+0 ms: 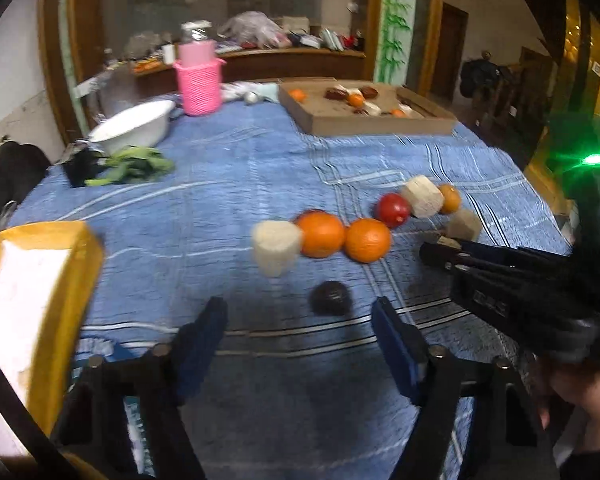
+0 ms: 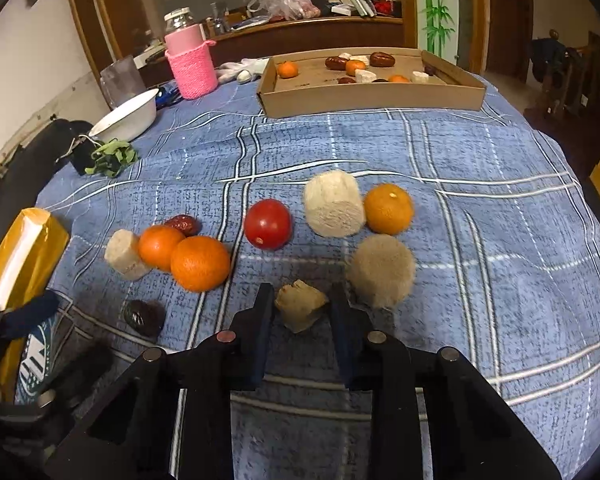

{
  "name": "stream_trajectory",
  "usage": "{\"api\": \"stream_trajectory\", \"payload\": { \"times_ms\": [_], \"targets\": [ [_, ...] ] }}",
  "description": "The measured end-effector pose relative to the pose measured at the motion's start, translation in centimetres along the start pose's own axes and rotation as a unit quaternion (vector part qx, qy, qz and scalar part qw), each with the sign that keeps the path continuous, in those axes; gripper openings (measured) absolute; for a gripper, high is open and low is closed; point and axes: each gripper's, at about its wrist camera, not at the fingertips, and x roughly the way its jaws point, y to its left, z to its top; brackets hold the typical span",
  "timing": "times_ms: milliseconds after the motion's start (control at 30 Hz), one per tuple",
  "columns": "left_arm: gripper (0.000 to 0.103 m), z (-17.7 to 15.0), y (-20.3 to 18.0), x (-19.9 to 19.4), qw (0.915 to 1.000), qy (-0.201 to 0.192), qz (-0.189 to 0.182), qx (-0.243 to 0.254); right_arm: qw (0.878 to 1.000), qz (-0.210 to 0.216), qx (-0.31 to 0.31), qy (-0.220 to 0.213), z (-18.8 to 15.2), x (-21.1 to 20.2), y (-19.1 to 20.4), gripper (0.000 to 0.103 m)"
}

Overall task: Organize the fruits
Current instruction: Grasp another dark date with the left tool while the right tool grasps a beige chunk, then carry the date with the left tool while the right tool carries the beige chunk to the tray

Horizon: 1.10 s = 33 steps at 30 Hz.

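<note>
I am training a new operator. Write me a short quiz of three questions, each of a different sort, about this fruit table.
1. True or false: the right gripper is closed on the small tan chunk.
2. Multiple choice: which item lies just ahead of the open left gripper? A) round red tomato B) dark wrinkled date C) pink knitted jar cover
3. Fill in: the sorted fruit lies in the shallow brown ______ tray at the far end of the blue checked cloth.

Key: 1 true; 2 B; 3 cardboard.
</note>
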Motion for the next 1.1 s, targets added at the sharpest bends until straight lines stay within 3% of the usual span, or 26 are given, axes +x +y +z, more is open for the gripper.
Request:
{"api": "stream_trajectory", "payload": {
  "times_ms": [67, 133, 200, 533, 767, 1100],
  "targets": [
    [0.061, 0.1, -0.9, 1.3, 0.9998, 0.016, -0.005, 0.008, 1.000, 0.004, 0.005, -0.009, -0.3, -1.0, -0.7, 0.027],
    [0.043, 0.0, -1.5, 2.6, 0.9992, 0.037, -0.005, 0.015, 1.000, 0.005, 0.013, -0.018, -0.7, -2.2, -1.7, 0.027],
    [0.024, 0.0, -2.1, 2.6, 0.9993, 0.027, 0.003, 0.025, 1.000, 0.006, 0.016, -0.025, -1.1, -3.3, -2.2, 0.027],
    [0.023, -1.7, -0.8, -1.5, 0.9998, 0.012, -0.001, 0.013, 0.998, 0.023, 0.018, -0.055, -3.5, -7.5, -1.5, 0.026],
    [0.023, -3.4, 0.4, -4.7, 0.9998, 0.001, 0.018, 0.007, 0.998, 0.036, 0.014, -0.059, -5.6, -9.4, 0.4, 0.026],
    [0.023, -5.0, 1.3, -7.7, 0.9998, -0.009, 0.017, -0.003, 0.998, 0.043, -0.004, -0.054, -8.0, -10.9, 3.1, 0.026]
  ]
}}
